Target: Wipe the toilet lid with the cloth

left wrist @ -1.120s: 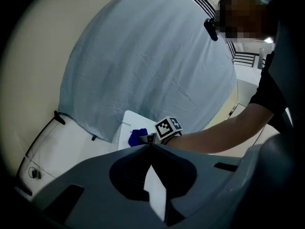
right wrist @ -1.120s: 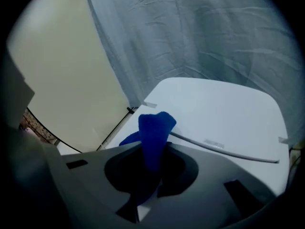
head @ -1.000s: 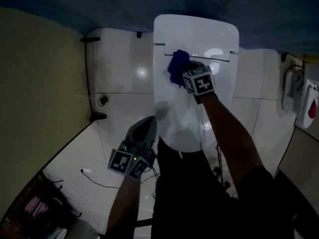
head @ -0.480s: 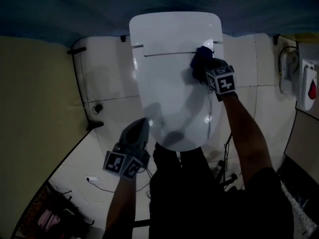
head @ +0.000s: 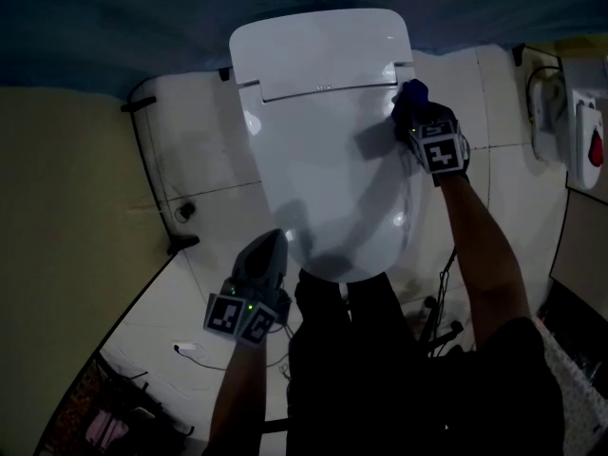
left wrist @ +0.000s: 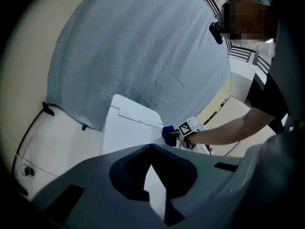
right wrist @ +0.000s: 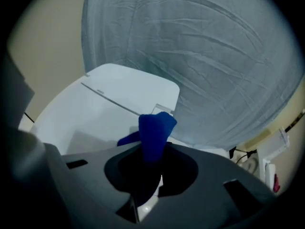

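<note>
The white toilet lid (head: pixel 328 160) is down, seen from above in the head view. My right gripper (head: pixel 418 112) is shut on a blue cloth (head: pixel 409 95) at the lid's rear right edge, just in front of the hinge line. In the right gripper view the cloth (right wrist: pixel 154 130) stands bunched up out of the jaws (right wrist: pixel 152 152) over the lid (right wrist: pixel 90 113). My left gripper (head: pixel 274 238) hangs shut and empty beside the lid's front left rim. Its own view looks over the shut jaws (left wrist: pixel 151 147) at the lid (left wrist: pixel 126 130), the cloth (left wrist: pixel 167 133) and the right gripper (left wrist: pixel 183 131).
A blue-grey sheet (head: pixel 142 17) hangs behind the toilet. A beige wall (head: pixel 57 217) closes the left side. White floor tiles (head: pixel 199 141) surround the toilet, with a cable (head: pixel 190 350) at lower left. A wall fixture with a red part (head: pixel 584 145) is on the right.
My right gripper has dragged the cloth rightward along the back of the lid, from near its middle to the right edge. The left gripper has stayed in place.
</note>
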Demonstrator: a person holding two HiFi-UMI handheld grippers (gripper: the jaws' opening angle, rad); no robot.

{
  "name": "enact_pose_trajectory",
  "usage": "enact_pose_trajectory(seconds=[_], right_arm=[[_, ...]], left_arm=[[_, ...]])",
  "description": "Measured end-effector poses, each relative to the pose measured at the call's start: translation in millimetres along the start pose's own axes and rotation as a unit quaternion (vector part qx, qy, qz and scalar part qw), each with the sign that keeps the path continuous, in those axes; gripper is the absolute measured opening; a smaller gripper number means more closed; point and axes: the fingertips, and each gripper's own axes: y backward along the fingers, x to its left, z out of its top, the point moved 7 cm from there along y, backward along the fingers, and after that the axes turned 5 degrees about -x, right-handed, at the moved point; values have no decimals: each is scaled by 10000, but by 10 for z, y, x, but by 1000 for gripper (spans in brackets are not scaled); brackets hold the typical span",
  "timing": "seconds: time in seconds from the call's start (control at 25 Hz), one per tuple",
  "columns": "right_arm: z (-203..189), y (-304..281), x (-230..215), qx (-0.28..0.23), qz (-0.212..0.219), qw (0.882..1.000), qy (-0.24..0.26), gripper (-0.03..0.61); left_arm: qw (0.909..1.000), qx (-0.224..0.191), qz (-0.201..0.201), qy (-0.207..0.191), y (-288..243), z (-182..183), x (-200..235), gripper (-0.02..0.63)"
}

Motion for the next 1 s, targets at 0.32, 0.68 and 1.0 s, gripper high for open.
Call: enact_pose_trajectory(seconds=[0.32, 0.68, 1.0], right_arm=[[731, 712, 1572, -1413, 2002, 9683, -493, 54], [876, 554, 3185, -603, 3586, 9197, -1479, 54], [427, 217, 3028, -48, 2787, 9599, -300, 54]], left_arm=[[9990, -131, 370, 194, 493, -28, 200, 2], [9962, -378, 664, 424, 805, -144, 215, 2], [9953, -377, 706, 553, 689, -252, 190, 2]])
